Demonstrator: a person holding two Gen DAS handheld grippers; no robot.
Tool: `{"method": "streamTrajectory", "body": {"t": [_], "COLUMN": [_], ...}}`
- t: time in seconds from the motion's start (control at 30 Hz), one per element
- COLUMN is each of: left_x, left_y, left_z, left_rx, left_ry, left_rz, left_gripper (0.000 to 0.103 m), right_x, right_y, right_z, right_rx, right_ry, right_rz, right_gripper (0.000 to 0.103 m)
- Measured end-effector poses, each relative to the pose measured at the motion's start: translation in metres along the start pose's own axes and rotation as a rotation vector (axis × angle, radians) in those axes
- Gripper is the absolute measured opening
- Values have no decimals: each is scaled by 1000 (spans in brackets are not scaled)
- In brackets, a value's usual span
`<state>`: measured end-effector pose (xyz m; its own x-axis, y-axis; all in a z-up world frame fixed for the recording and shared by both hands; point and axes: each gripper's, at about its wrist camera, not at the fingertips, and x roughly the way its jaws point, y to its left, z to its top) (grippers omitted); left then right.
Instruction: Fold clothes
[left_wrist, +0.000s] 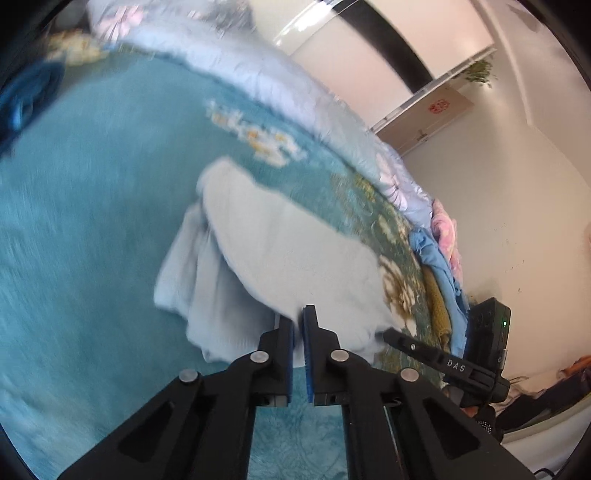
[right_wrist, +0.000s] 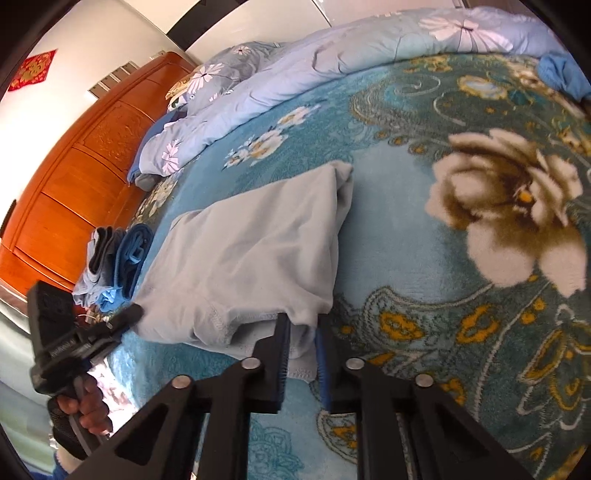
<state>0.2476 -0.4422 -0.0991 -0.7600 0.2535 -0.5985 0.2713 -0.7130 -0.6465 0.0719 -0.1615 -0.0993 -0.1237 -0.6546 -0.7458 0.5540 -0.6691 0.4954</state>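
Bedroom; the work surface is a bed covered with a teal floral blanket (right_wrist: 424, 229), a rolled pale-blue quilt (right_wrist: 332, 62) along its far side, a carved orange wooden cabinet (right_wrist: 74, 177) and white walls beyond. Left to right in the right wrist view: a small pile of blue and grey clothes (right_wrist: 114, 266) near the bed's edge, then the pale grey-blue garment (right_wrist: 251, 258) spread on the blanket, then open blanket with a large cream flower. The garment's long axis runs away from both grippers toward the quilt; its stitched near hem faces the person. Left gripper (left_wrist: 298, 325): jaws nearly together on the near edge of the garment (left_wrist: 280, 251); view is motion-blurred, but cloth sits between the pads, so judged pinching. Right gripper (right_wrist: 301, 332): a narrow gap, with the hem corner bunched between the pads; judged holding it. Each gripper holds a near corner, left one at the cabinet side. The layers look doubled already. Judgement: the near edge would carry away along the long axis; a mid-fold stage, further not settled.
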Motion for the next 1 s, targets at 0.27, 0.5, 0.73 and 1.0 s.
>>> {"method": "streamTrajectory", "body": {"t": [0.27,0.5,0.73,1.0], "left_x": [-18,-7,7,18], "left_y": [22,20,16,3], "left_z": [2,-12,-24,-28], "left_rx": [-20,-18,-27,-7], "left_ry": [-46,25,81,84], "left_rz": [-4,14,11,17], "left_gripper": [4,35,49,47], "right_x": [-1,-9,-14,5], "right_y": [10,2,3,8], "right_z": [-20,-24,-16,-9], "right_rx": [-54,-22,-36,-59], "right_ry": [25,3,-20,17], "right_rz": [-35,-13,-67,-107], "right_gripper": [8,11,26,27]}}
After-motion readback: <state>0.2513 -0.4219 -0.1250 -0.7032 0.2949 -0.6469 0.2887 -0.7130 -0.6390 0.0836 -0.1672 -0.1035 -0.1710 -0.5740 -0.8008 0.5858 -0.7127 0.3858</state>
